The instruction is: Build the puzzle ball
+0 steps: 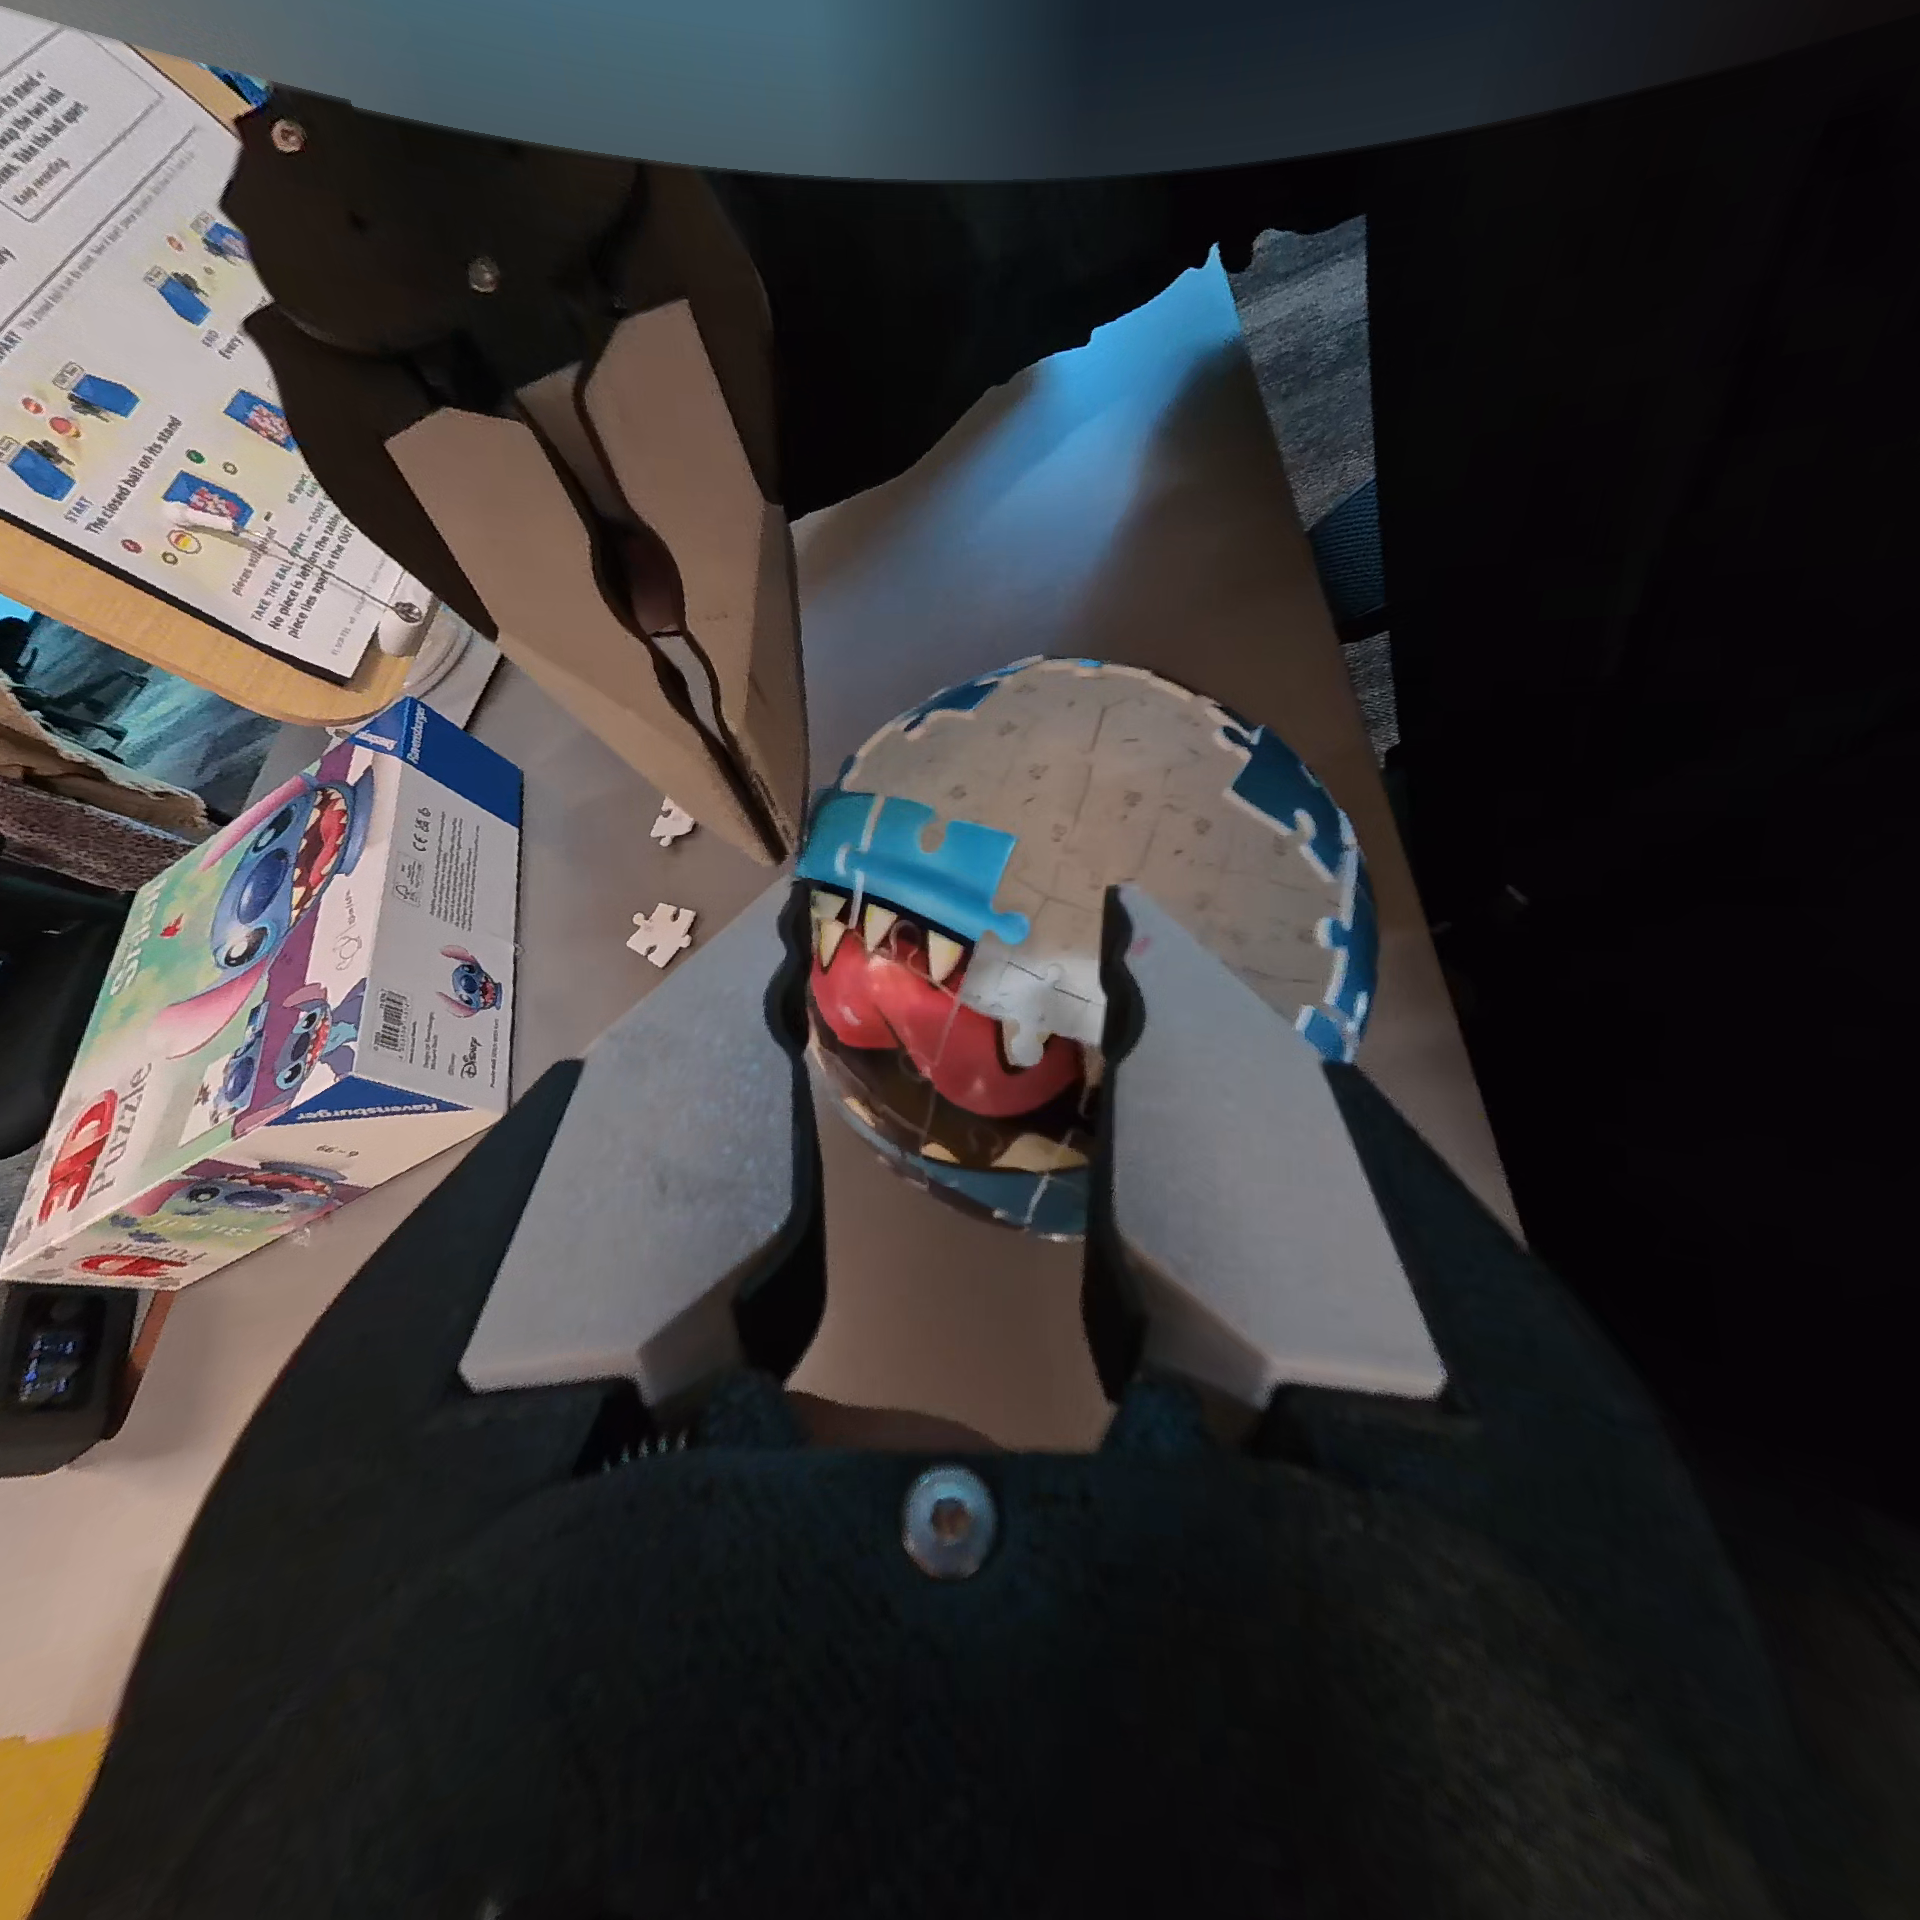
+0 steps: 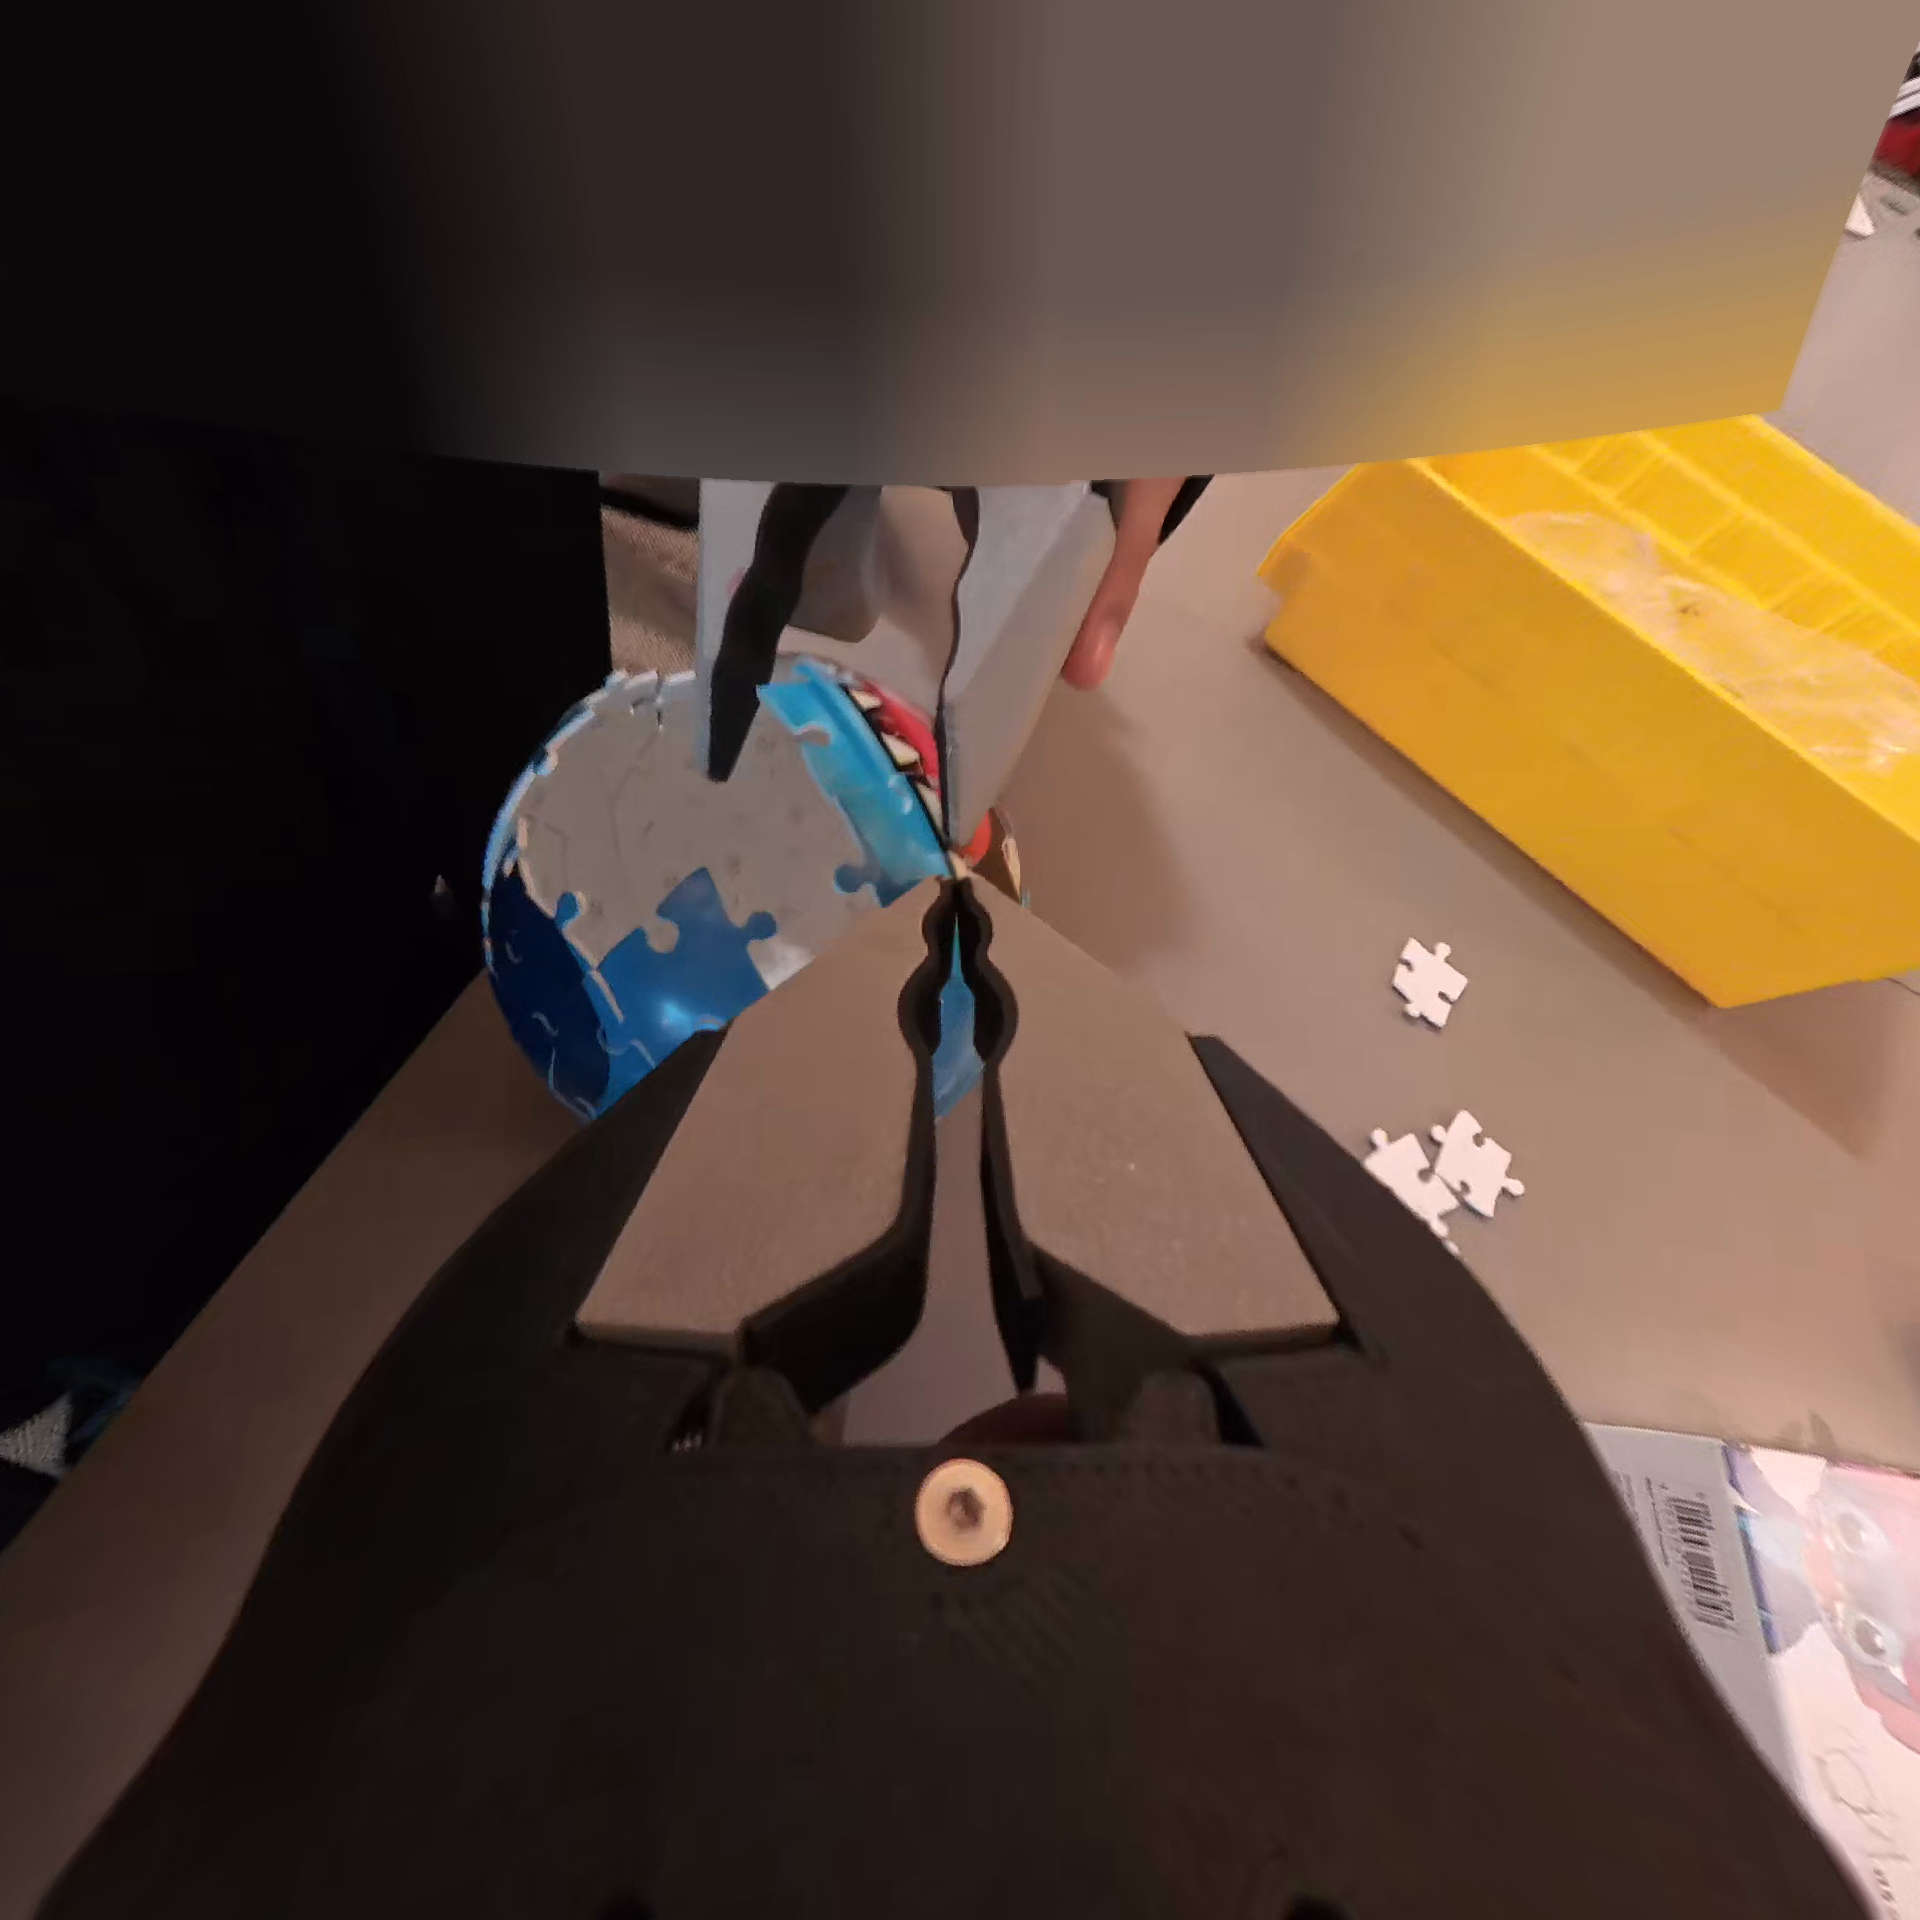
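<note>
Dim indoor light, strong wide-angle bend

Both views curve hard at the edges and darken toward the corners; a smooth blurred patch covers the top of each. Bluish glare streaks the worktop (image 1: 1132, 436), and the yellow bin (image 2: 1621, 727) looks soft.

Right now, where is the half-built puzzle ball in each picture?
Left wrist view: the puzzle ball sits centre-right, held between the left gripper's fingers.
Right wrist view: the ball lies left of centre, just beyond the right gripper.
Shared landmark: the loose white puzzle pieces on the table.
</note>
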